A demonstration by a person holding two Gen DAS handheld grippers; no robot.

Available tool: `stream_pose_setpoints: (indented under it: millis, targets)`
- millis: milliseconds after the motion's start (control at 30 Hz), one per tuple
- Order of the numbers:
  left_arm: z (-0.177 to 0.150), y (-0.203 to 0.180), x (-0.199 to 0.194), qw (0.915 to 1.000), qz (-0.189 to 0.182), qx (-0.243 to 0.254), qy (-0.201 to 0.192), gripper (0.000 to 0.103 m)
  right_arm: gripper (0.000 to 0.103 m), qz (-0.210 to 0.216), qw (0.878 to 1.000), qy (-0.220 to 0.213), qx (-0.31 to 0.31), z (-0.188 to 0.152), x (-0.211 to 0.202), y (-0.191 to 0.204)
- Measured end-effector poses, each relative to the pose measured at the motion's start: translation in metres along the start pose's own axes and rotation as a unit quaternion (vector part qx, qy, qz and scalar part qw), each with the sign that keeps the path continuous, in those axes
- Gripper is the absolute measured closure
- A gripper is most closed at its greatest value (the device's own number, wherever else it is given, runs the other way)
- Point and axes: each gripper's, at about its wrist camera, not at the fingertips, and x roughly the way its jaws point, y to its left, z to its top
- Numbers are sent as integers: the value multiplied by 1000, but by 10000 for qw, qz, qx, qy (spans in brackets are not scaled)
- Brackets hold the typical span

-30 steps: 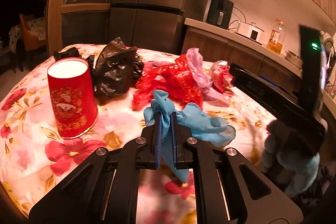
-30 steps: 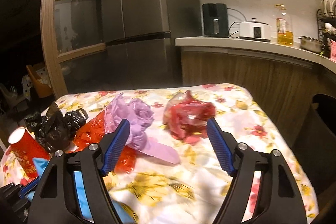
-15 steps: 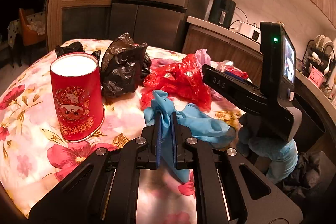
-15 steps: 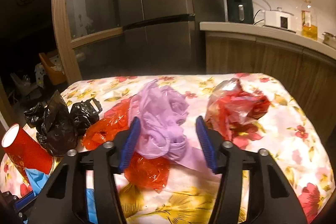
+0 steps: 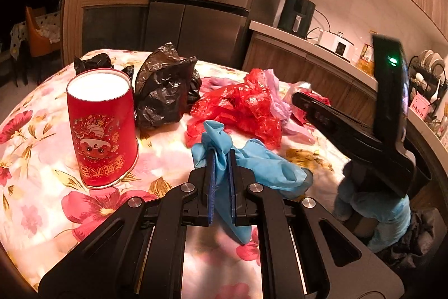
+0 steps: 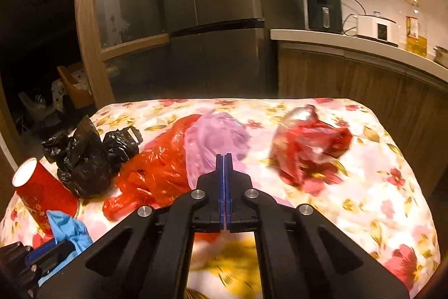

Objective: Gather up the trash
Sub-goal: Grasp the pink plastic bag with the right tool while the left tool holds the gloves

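My left gripper (image 5: 221, 159) is shut on a blue glove (image 5: 263, 161), held just above the floral tablecloth (image 5: 42, 167). My right gripper (image 6: 224, 159) is shut, its fingertips at the purple plastic bag (image 6: 215, 133); whether it pinches the bag I cannot tell. A red plastic bag (image 6: 156, 167) lies left of the purple one, and a red-and-clear bag (image 6: 308, 147) lies to the right. A red paper cup (image 5: 102, 125) stands upside down on the left. Black bags (image 5: 165, 91) lie behind it.
The right gripper's body (image 5: 364, 136) and a gloved hand (image 5: 378, 212) show at the right of the left wrist view. A fridge (image 6: 212, 18) stands behind the table. A counter (image 6: 364, 46) with appliances runs along the right.
My right gripper closed from wide open to shut while moving in toward the purple bag. My left gripper stayed shut on the blue glove and barely moved.
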Motion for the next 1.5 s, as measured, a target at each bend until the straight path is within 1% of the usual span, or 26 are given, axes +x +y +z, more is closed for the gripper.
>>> stream_pose_setpoints:
  millis: [133, 267, 300, 333, 400, 500, 733, 867, 900, 933, 967, 1033, 1067, 1167, 1200, 1233, 1300, 1500]
  targets:
    - [-2, -4, -2, 10000, -27, 29, 11, 96, 101, -40, 10000, -67, 7, -2, -13, -5]
    - [-5, -8, -7, 10000, 0, 53, -26, 96, 101, -31, 9999, -121, -23, 1, -15, -5]
    - [-5, -8, -7, 10000, 14, 49, -27, 96, 92, -13, 9999, -113, 23, 1, -13, -5]
    - [-5, -7, -8, 10000, 12, 25, -22, 96, 77, 3, 9999, -116, 52, 2, -12, -5]
    - [-5, -4, -9, 10000, 38, -4, -36, 96, 70, 16, 9999, -142, 47, 3, -9, -3]
    - [-4, -3, -8, 10000, 44, -23, -38, 96, 53, 36, 9999, -99, 45, 3, -1, -2]
    - [-3, 0, -6, 10000, 64, 3, -53, 96, 52, 77, 9999, 138, -32, 4, 27, 1]
    - [-2, 3, -5, 10000, 62, -23, -48, 96, 52, 201, 9993, 322, 21, 5, 40, 2]
    - [-2, 3, -4, 10000, 55, -29, -43, 96, 54, 225, 9991, 354, 26, 4, 42, 2]
    - [-2, 3, -4, 10000, 50, -31, -42, 96, 59, 258, 9989, 392, 13, 3, 43, 3]
    - [-2, 3, -4, 10000, 47, -29, -40, 96, 62, 276, 9987, 429, -12, 3, 45, 3]
    - [-2, 3, -4, 10000, 45, -17, -31, 96, 70, 334, 9982, 499, -48, 2, 48, 5]
    - [-2, 2, -4, 10000, 43, -17, -28, 96, 73, 394, 9978, 538, -52, 1, 49, 6]
    - [-3, 3, -4, 10000, 35, -31, -18, 96, 87, 476, 9968, 641, -65, -1, 52, 7]
    - [-3, 3, -5, 10000, 33, -42, -16, 96, 95, 495, 9964, 691, -63, -2, 52, 7]
    - [-3, 3, -5, 10000, 35, -49, -16, 96, 98, 513, 9961, 708, -60, -3, 52, 8]
    - [-3, 2, -6, 10000, 44, -46, -24, 96, 101, 501, 9967, 641, -61, -3, 48, 7]
    - [-4, 1, -11, 9999, 53, -40, -83, 96, 102, 350, 9987, 347, 94, -2, 23, -3]
